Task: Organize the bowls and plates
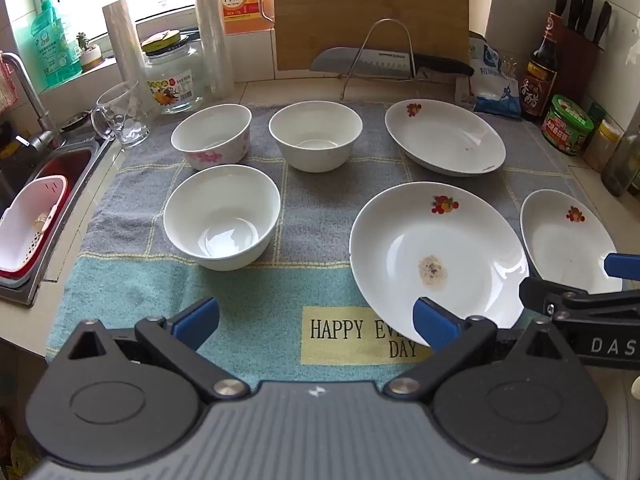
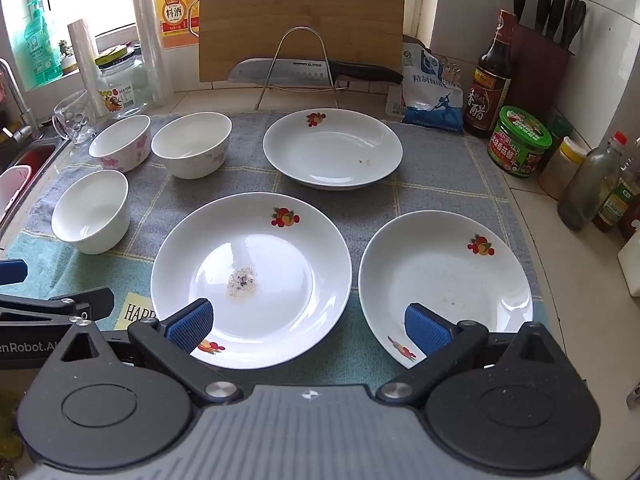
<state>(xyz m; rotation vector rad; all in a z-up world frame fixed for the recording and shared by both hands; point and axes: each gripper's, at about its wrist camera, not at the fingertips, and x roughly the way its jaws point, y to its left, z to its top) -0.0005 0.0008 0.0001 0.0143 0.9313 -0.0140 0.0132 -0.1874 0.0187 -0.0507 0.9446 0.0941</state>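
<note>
While both hand-held grippers hover wide open, empty | L (image 1: 316, 322) near front bowl (image 1: 221, 216), R (image 2: 308, 324) over stained plate (image 2: 251, 278) + right plate (image 2: 446, 284) | all on towel (image 1: 312, 216), unstacked | tip: pinch rim, lift level, nest like w/ like.

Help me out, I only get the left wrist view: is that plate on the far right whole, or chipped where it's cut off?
Observer: Whole. The right wrist view shows the right plate entire, with a second fruit print on its near rim.
Operator: Is the right tool gripping it?
Observer: No. The right tool is open and empty, one finger in front of each near plate.
Operator: Anything past the green tub?
Observer: A cloudy bottle with a red cap.
</note>
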